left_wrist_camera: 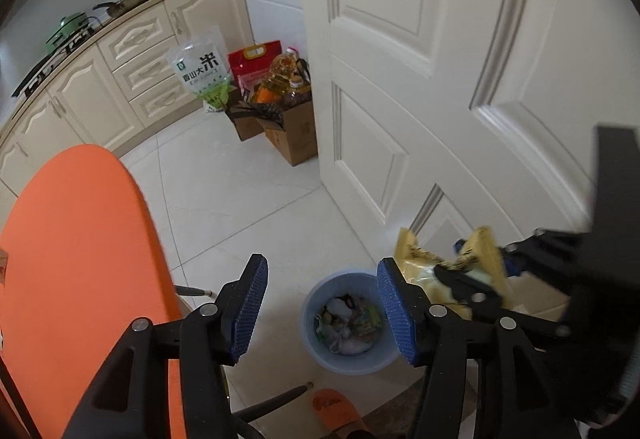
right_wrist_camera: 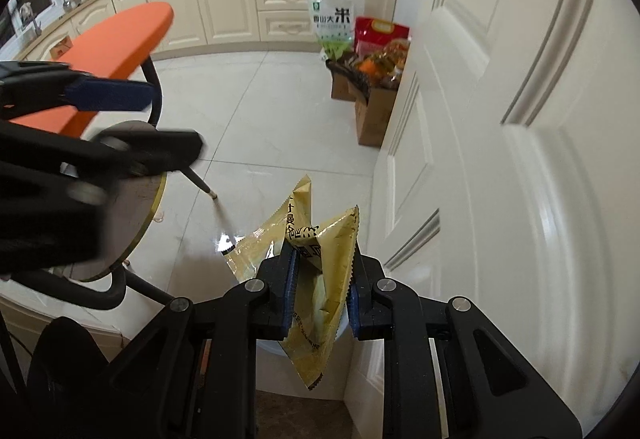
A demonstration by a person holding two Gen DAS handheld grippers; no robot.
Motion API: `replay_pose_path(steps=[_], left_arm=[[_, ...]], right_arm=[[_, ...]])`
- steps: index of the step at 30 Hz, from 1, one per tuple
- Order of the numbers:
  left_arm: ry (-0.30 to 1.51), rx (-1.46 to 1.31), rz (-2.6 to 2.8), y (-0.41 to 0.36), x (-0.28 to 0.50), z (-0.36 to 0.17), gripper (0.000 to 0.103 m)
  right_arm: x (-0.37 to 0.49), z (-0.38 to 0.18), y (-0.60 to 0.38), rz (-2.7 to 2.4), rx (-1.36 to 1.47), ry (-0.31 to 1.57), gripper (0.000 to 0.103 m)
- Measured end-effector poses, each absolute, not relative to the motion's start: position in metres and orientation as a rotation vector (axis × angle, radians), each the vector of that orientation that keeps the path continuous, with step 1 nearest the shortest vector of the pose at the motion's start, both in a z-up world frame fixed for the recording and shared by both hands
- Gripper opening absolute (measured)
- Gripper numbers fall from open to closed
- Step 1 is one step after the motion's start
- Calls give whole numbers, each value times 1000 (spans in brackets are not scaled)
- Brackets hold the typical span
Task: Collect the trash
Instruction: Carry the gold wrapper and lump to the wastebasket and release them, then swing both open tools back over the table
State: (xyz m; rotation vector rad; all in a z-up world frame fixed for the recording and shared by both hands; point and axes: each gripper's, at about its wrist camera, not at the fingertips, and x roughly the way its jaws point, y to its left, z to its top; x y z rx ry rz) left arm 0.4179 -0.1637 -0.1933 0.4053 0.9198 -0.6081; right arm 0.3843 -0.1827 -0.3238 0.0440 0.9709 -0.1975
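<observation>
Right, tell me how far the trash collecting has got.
Done: the blue bin on the floor already holds a pile of wrappers. In hand: the right gripper is shut on a yellow snack wrapper, held beside the bin by the white door. The left gripper is open and holds nothing. Left: drop the wrapper into the bin.

I get bright, even daylight in both views. Glare spots shine on the floor tiles and the glossy door. Fisheye bending curves the cabinets near the dark corners. The left gripper smears with motion blur in the right view.
</observation>
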Motion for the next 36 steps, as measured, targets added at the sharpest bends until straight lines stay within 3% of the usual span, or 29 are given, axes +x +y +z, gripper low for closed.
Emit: replay_pose_path(steps=[3,7,10,18,26,32,36], left_arm=[[896,377,-594,-138,411,-186,53],[866,346,-573,-109,396,-170,53],[845,317,-550,-87,386,-158,54],[778,237,-468,-9,364,-121,54],[715,131,-294,122,360,-87,62],[714,82,-84,231,386,-85,70],[771,24,16,286,417,-108,71]], right_arm=[[394,-334,-184,-189,83,976,26],[399,-338,-183,-222,93,988,46],[399,-324,-177,-223,92,962,52],[404,-254,-127,-161,63,842,57],[451,-189,-25,12,-4,739,67],[516,-183,53,117,-41,748,69],[564,-194,100,184,-39,770,69]])
